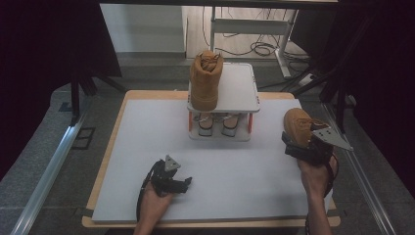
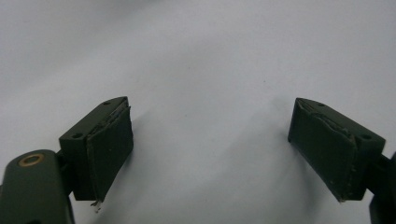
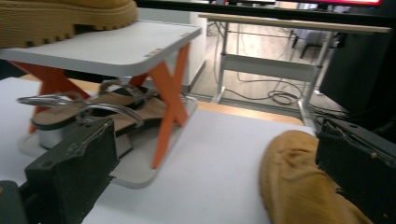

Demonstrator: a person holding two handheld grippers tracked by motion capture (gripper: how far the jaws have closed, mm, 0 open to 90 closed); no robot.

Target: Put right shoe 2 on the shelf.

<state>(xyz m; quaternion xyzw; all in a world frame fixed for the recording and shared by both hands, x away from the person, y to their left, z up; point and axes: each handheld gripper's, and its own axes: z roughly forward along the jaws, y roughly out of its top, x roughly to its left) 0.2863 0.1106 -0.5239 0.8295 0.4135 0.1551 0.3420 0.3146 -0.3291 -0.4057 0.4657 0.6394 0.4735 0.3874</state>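
A tan boot (image 1: 205, 81) stands on the left of the top shelf of a small white rack (image 1: 240, 90) with orange legs; its sole (image 3: 60, 18) shows in the right gripper view. A pair of sandals (image 1: 215, 125) (image 3: 93, 112) lies on the lower shelf. A second tan boot (image 1: 298, 125) (image 3: 299, 186) rests on the white table near its right edge. My right gripper (image 1: 301, 147) (image 3: 215, 177) is open around it, the boot against the right-hand jaw. My left gripper (image 1: 183, 183) (image 2: 210, 144) is open low over the bare table surface, nothing between its jaws.
The white mat (image 1: 220, 166) covers a wooden table. The right half of the rack's top shelf (image 3: 116, 46) is bare. Behind the table stand a desk frame (image 1: 254, 27) and floor cables (image 1: 259, 48). Metal rails run along both sides.
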